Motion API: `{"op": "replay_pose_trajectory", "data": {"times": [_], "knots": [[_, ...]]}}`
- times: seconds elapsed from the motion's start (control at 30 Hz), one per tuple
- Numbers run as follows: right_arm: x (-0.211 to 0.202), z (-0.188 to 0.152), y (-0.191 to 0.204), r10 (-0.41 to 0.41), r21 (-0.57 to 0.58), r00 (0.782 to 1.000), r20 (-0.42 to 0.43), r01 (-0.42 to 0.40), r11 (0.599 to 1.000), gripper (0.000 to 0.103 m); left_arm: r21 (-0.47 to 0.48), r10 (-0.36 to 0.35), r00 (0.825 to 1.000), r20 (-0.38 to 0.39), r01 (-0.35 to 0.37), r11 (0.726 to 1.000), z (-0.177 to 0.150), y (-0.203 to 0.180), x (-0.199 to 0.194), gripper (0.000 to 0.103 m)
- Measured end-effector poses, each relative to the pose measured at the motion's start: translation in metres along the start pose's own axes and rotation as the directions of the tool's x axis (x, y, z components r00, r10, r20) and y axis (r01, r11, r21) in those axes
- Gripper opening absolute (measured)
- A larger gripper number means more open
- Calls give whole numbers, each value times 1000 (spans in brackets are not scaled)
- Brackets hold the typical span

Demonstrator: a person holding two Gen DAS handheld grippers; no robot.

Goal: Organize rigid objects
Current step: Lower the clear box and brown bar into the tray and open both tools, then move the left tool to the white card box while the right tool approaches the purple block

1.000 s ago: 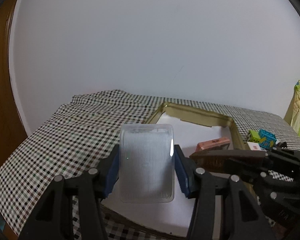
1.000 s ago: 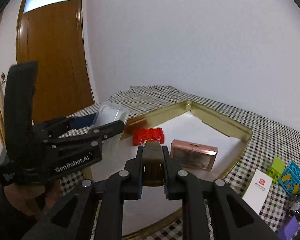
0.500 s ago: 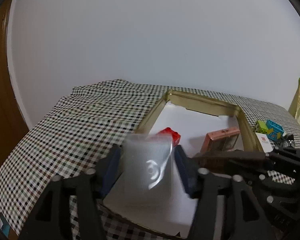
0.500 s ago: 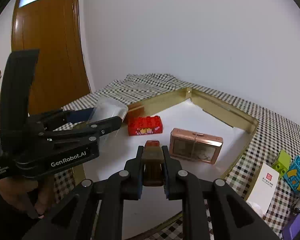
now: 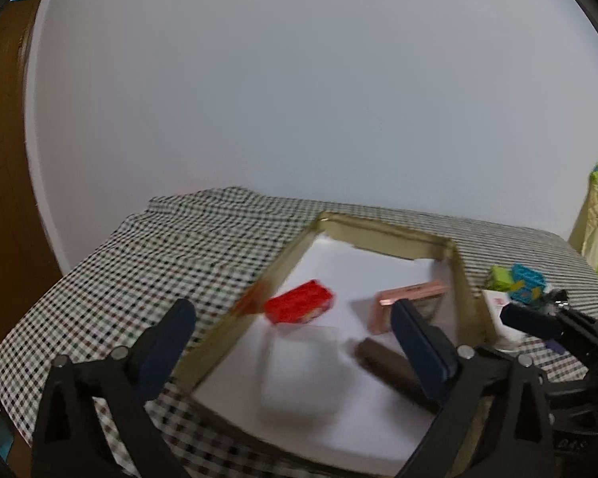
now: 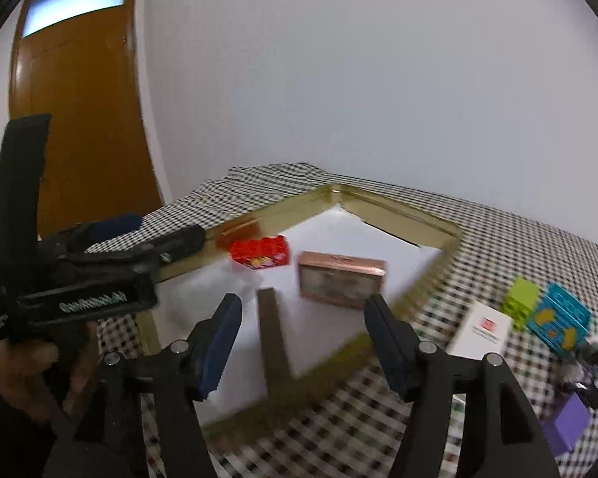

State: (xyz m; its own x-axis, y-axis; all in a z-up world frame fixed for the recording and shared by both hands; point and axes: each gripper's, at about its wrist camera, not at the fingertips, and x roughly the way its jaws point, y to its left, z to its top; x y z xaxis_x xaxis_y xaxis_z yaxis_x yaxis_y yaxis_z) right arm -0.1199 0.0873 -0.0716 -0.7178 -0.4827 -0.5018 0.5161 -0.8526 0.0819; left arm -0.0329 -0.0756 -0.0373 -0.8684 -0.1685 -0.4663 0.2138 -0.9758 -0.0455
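A: Left gripper [image 5: 293,310] first: state of the fingers [image 5: 167,342]?

B: Spread wide, having just been opening. Nothing pressed between them. Clear box [image 5: 299,374] blurred just below and ahead, free of both pads, on the white floor of the gold tray [image 5: 227,334].

A: And further right in the tray?

B: Red block [image 5: 299,306] by the left wall, copper case [image 6: 339,279] beside it, then the brown bar [image 6: 273,330], long axis running away from the camera, about parallel to the fingers.

A: Held by the right gripper [image 6: 303,302]?

B: No. Released, having just been opening too. Bar nearer the left finger [image 6: 219,338], but clear of both.

A: So what decides the coming move?

B: Probably the loose pieces outside the tray, on the checked tabletop [image 5: 159,259]: white card box [image 6: 482,330] just past the right rim, then green block [image 6: 520,306] touching blue block [image 6: 558,320], then purple block [image 6: 570,426] at the near right edge. All to the right of the right fingers, well apart from the left ones.

A: Nearer hand, then?

B: The right, by a clear margin. Card box closest, long axis slanting away to the right; likely to need a swing rightward and a turn of the wrist before closing.
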Motion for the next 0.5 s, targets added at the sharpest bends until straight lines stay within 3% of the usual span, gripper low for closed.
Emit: {"op": "replay_pose_trajectory", "data": {"times": [0.3, 0.5], "knots": [[-51, -22, -63, -113, 143, 994, 1, 111, 983, 67, 114, -127, 991, -34, 130, 985, -4, -81, -13, 103], [-80, -42, -116, -245, 229, 969, -38, 247, 942, 67, 196, -199, 978, -58, 206, 959, -7, -134, -21, 103]]}}
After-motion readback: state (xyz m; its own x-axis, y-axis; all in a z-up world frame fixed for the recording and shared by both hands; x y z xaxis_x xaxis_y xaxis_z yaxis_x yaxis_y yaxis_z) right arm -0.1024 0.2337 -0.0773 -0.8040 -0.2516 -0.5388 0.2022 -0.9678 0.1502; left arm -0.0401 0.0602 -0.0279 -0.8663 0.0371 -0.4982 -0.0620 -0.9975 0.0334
